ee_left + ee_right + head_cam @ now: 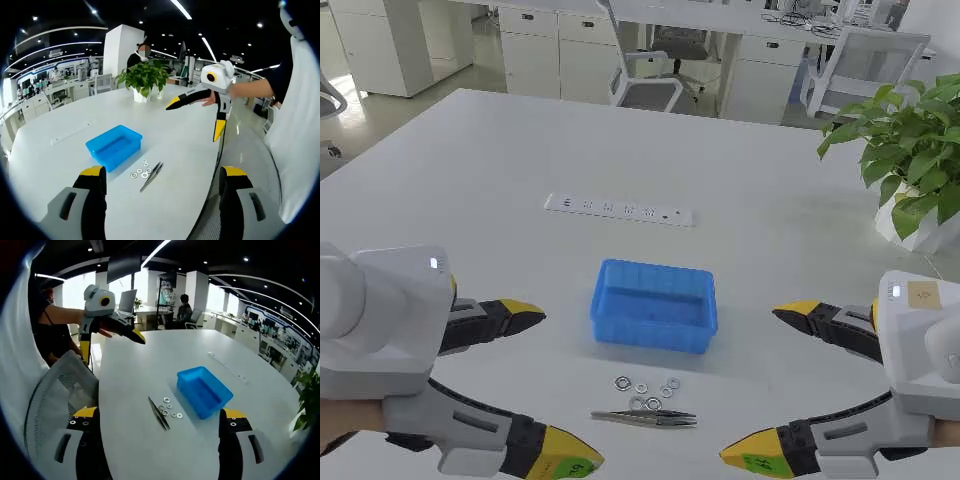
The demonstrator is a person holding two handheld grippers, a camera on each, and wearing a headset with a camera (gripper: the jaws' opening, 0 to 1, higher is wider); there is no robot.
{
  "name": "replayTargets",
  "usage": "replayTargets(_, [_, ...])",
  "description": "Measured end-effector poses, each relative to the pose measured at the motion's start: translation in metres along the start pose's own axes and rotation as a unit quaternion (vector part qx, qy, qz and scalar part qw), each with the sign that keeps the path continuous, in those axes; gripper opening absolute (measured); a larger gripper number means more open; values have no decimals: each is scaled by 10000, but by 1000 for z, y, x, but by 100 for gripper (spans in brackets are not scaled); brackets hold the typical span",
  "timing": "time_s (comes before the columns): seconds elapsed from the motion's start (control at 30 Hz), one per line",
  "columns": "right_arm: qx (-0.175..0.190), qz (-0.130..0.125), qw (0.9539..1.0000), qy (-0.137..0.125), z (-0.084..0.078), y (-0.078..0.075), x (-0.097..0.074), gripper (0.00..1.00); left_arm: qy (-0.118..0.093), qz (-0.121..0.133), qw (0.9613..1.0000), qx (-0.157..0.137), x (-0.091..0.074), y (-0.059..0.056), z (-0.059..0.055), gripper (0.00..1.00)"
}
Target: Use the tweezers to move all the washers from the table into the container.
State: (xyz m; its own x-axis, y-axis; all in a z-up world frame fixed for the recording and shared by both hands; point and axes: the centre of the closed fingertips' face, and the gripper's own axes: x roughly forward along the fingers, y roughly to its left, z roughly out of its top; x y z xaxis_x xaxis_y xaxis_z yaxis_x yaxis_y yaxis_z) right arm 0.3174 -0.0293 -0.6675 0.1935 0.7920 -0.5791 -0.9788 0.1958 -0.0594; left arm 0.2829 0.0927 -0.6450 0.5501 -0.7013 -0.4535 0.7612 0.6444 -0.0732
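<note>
While the person held a gripper in each hand low over the near edge of the table, the left gripper sat at the near left of the head view and the right gripper at the near right. Both pointed inward toward the middle. Each had its two yellow-tipped jaws spread wide apart with nothing between them, and neither touched anything on the table. In the left gripper view the right gripper hung in the air across the table, a hand wrapped around it, its jaws plainly parted. The right gripper view showed the left gripper the same way.

Between the two grippers, closest to the person, the tweezers lay flat on the white top, their arms close together, roughly crosswise in the head view. Just beyond them the washers lay in a small loose cluster on the table. The nearest ones were just beside the tweezers or touching them; I could not tell which. Next came the container, blue and rectangular, standing upright, near the washers but apart from them.

Farther back, a white power strip lay flat near the middle of the table, well apart from the container. A leafy green plant stood toward the far right side. Beyond the table were white office chairs and white cabinets.
</note>
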Motion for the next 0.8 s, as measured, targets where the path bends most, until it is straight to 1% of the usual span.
replayTargets(0.23, [27,-37,10000,-45,1,-3,-2,100,21,-67,10000,-23,0,-3,-1,99])
replayTargets(0.37, [89,-72,9999,-88,0,-5,-4,100,26,-2,10000,-8,-1,0,-2,99])
replayTargets(0.6, [107,-124,9998,-140,1,-7,-6,100,-25,9,10000,-30,-3,2,1,99])
replayTargets(0.7, [93,-181,9997,-146,1,-10,-6,100,10,14,10000,-25,-3,1,-1,99])
replayTargets(0.8, [106,-186,9996,-178,3,-10,-6,100,46,-3,10000,-13,-3,0,-3,99])
